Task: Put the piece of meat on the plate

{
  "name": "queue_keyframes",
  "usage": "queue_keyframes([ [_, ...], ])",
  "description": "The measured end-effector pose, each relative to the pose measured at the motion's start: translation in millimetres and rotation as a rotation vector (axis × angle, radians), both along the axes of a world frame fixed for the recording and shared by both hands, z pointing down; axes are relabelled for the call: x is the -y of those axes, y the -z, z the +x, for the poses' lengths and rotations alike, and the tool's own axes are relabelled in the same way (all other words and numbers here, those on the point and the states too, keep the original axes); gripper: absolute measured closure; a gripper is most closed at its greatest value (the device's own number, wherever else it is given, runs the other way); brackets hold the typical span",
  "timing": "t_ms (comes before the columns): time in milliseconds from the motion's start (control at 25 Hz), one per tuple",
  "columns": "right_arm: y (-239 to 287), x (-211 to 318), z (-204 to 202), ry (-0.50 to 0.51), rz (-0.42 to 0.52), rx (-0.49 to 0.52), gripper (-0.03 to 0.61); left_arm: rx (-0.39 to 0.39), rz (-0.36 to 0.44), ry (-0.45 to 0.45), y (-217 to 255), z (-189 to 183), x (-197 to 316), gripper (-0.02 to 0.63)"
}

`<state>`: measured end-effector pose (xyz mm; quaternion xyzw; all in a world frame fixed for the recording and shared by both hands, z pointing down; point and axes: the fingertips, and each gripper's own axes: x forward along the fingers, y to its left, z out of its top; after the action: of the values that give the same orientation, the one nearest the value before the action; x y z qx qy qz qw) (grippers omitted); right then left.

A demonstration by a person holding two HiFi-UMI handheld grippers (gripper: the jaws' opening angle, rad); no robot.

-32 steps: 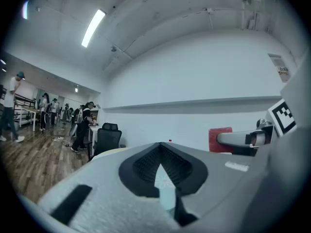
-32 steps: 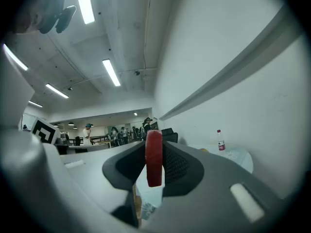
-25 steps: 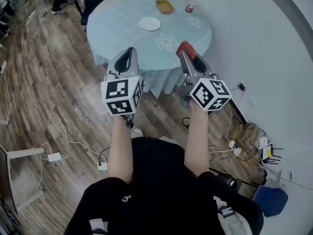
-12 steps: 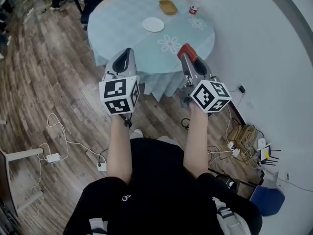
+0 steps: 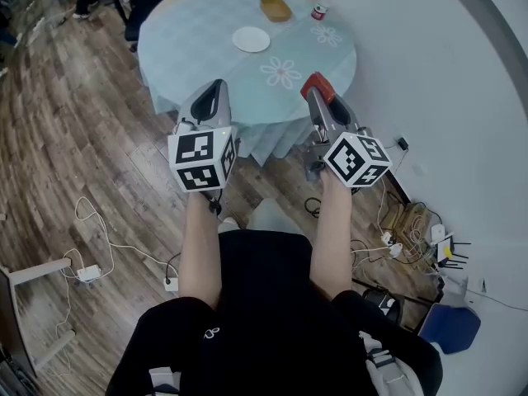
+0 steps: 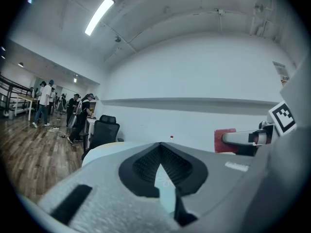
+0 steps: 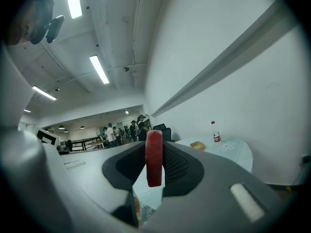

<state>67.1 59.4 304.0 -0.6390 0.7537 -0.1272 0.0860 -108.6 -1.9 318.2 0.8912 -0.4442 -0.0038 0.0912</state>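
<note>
Open-plan office or lab hall: office chair, standing people left of left claw; ceiling strip light above it; cable tangle on wood floor below right claw.

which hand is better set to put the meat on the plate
Right. The right tongs grip the piece of meat; the left tongs are shut and empty. The plate sits ahead on the table.

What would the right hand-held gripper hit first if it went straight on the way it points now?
Probably nothing soon: the right hand-held gripper, shut on the meat, seems to point out over the table. The basket and bottle sit right of its line. Its height above the cloth is unclear.
</note>
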Motion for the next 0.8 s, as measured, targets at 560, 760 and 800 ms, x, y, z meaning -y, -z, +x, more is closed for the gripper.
queue_keyframes([
  [560,-46,110,15,0.065,-0.090,0.032,0.476,0.064,-0.081,0.092,-45,5,93,0.612],
  [760,-63,174,35,0.105,-0.115,0.048,0.476,0.089,-0.118,0.126,-62,27,149,0.612],
  [800,-65,187,42,0.107,-0.121,0.050,0.476,0.093,-0.123,0.129,-64,34,160,0.612],
])
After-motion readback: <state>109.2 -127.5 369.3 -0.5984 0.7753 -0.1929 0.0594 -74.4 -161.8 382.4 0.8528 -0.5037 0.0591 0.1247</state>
